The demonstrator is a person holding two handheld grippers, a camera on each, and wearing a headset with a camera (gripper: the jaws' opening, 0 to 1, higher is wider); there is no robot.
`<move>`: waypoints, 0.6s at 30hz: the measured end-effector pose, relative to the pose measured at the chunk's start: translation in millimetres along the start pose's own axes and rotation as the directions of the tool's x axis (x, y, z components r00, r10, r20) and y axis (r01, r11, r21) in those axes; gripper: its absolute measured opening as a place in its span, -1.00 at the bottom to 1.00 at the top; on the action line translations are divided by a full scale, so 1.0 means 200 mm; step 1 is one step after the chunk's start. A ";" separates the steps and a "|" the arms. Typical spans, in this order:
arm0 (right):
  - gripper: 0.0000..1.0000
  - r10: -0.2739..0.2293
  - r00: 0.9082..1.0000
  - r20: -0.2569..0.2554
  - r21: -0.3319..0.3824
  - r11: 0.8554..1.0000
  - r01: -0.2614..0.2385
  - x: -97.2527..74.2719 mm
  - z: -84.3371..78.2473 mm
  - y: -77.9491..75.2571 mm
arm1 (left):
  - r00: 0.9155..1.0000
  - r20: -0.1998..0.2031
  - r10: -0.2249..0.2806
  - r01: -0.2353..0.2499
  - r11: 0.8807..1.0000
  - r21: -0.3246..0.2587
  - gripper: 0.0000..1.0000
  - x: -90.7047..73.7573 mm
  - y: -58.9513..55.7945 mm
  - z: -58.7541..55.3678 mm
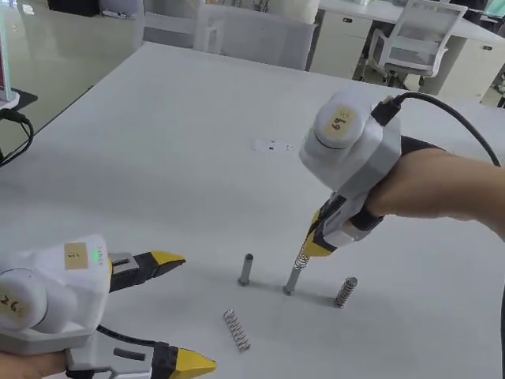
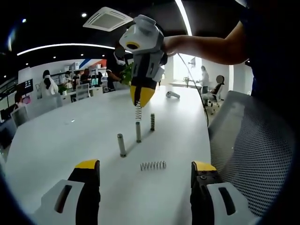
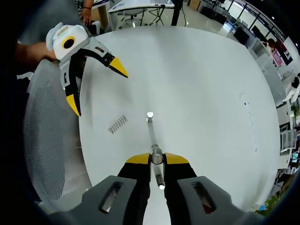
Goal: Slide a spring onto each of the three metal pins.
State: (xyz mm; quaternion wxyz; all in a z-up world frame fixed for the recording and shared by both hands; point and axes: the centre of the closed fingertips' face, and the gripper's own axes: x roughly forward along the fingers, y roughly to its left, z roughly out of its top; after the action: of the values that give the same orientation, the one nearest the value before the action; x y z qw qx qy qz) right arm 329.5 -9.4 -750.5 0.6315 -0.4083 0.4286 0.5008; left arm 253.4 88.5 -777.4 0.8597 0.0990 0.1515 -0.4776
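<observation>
1. Clamped in the right gripper (image 1: 309, 251): a spring (image 1: 301, 257), held upright with its lower end at the top of the middle pin (image 1: 291, 282).
2. Already sleeved with a second spring (image 1: 346, 291): the right pin, as seen from the head view.
3. Bare and upright, just beside the middle one: the left pin (image 1: 246, 269).
4. Lying flat on the white table (image 1: 181, 142), in front of the pins: a loose spring (image 1: 236, 330).
5. Low and near the person: the left gripper (image 1: 188, 312), jaws wide apart, gripping nothing.

White surface (image 1: 158, 158). Three metal pins upright in row: left pin (image 1: 246, 269) bare, middle pin (image 1: 292, 281), third hidden inside fitted spring (image 1: 346, 291). Loose spring (image 1: 236, 330) flat nearby. Small sticker (image 1: 274, 146) farther back.
</observation>
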 end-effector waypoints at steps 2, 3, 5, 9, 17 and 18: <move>-0.86 0.009 1.000 0.002 0.007 1.000 -0.009 0.00 0.00 0.01 | 1.000 0.000 -0.001 0.001 1.000 0.000 0.52 0.00 0.00 0.00; -0.86 0.009 1.000 0.003 0.007 1.000 -0.009 0.01 0.00 0.00 | 1.000 -0.002 0.000 0.000 1.000 0.002 0.52 0.00 0.00 0.00; -0.86 0.009 1.000 -0.002 0.005 1.000 -0.009 0.01 0.00 0.00 | 1.000 -0.004 0.000 0.000 1.000 0.001 0.51 0.00 0.00 0.00; -0.86 0.013 1.000 -0.003 0.007 1.000 -0.013 0.03 -0.01 0.00 | 1.000 -0.004 0.001 -0.001 1.000 0.001 0.49 0.00 0.00 0.00; -0.86 0.016 1.000 -0.012 0.004 1.000 -0.016 0.07 -0.01 0.01 | 1.000 -0.005 0.003 -0.003 1.000 0.000 0.46 -0.01 0.00 -0.01; -0.86 0.018 1.000 -0.014 0.004 1.000 -0.018 0.08 -0.02 0.01 | 1.000 -0.005 0.003 -0.003 1.000 0.000 0.46 -0.01 0.00 -0.01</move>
State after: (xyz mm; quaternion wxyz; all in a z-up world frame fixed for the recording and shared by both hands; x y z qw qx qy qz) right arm 329.4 -8.1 -766.8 0.6248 -0.4067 0.4379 0.5025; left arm 253.1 90.8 -778.0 0.8601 0.1007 0.1535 -0.4759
